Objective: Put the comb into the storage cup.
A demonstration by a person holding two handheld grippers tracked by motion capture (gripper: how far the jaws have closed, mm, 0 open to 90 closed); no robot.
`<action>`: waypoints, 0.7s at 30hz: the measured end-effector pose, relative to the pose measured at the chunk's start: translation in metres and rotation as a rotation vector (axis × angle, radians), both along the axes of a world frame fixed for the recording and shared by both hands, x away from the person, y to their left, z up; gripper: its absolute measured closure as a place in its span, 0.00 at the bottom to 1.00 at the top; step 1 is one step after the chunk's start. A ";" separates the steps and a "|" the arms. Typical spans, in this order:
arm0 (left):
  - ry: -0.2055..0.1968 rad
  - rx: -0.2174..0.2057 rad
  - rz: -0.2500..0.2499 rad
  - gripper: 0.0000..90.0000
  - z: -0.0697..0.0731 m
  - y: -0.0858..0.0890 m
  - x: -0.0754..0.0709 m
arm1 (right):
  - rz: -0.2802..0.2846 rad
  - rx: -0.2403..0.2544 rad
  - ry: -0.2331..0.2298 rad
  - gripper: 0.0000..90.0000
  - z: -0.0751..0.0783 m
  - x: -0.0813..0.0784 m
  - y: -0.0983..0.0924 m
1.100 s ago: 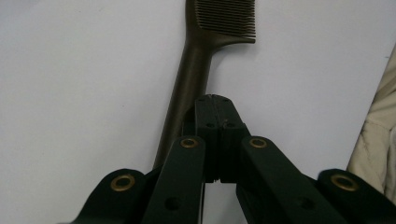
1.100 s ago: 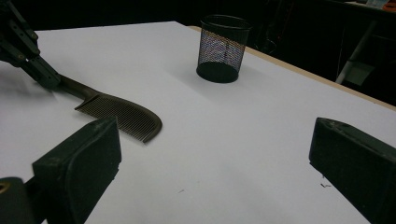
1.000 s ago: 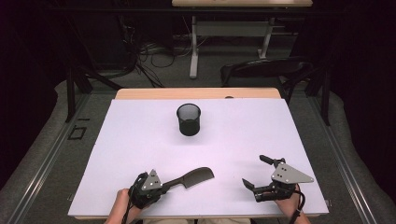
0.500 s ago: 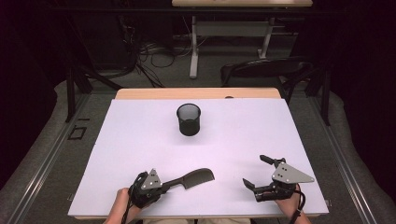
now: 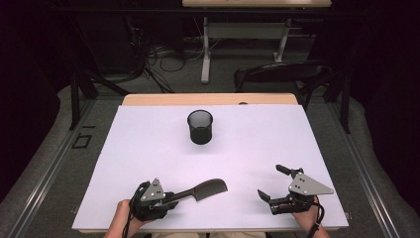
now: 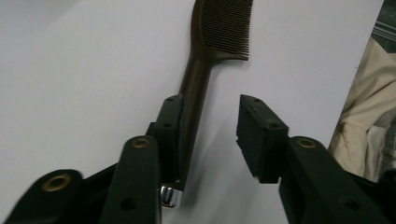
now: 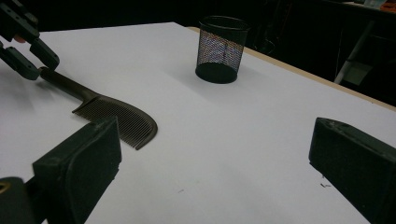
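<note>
Your comb [image 5: 200, 190] lies flat on the white table [image 5: 247, 148], near the front edge, left of centre. Long axis runs left-right w/ a slight tilt: handle end toward your left gripper [image 6: 210, 126], toothed head toward table centre, teeth facing you. No readable writing or brand on it. Left jaws are spread; one pad touches the handle, the other is apart. Right gripper [image 5: 273, 186] sits wide apart, holding nothing. Mesh cup [image 5: 200, 127] stands upright, well beyond the comb.
</note>
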State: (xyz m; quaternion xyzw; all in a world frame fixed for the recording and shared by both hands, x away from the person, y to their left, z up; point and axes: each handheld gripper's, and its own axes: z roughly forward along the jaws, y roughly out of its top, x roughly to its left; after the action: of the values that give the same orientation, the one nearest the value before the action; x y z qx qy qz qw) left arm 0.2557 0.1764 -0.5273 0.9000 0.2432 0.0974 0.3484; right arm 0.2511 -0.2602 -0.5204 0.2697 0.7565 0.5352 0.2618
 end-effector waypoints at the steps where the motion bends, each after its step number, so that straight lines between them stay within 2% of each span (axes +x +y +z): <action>1: 0.001 0.007 0.005 0.63 0.001 0.000 0.001 | 0.000 -0.003 -0.001 0.02 0.000 0.000 0.000; 2: 0.004 0.006 0.009 0.57 0.003 0.001 0.002 | -0.002 0.003 0.010 0.02 0.000 0.000 0.000; 3: 0.003 0.001 0.005 0.55 0.004 0.003 0.003 | -0.003 0.002 0.009 0.02 0.000 0.000 0.000; 9: 0.000 0.028 0.007 0.35 0.011 0.005 0.006 | -0.006 -0.002 0.010 0.02 -0.001 0.001 0.000; 14: -0.029 0.045 0.014 0.19 0.019 0.004 0.010 | -0.008 -0.007 0.015 0.02 -0.001 0.001 0.000; 17: -0.040 0.051 0.016 0.15 0.024 0.004 0.012 | -0.009 -0.007 0.015 0.02 -0.001 0.002 0.000; 21: -0.047 0.080 0.011 0.10 0.029 0.001 0.015 | -0.011 -0.005 0.020 0.02 -0.001 0.002 0.000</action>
State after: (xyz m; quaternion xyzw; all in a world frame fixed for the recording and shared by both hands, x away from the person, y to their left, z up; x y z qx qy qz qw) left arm 0.2706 0.1778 -0.4979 0.9093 0.2357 0.1302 0.3172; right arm 0.2531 -0.2603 -0.5214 0.2784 0.7590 0.5291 0.2577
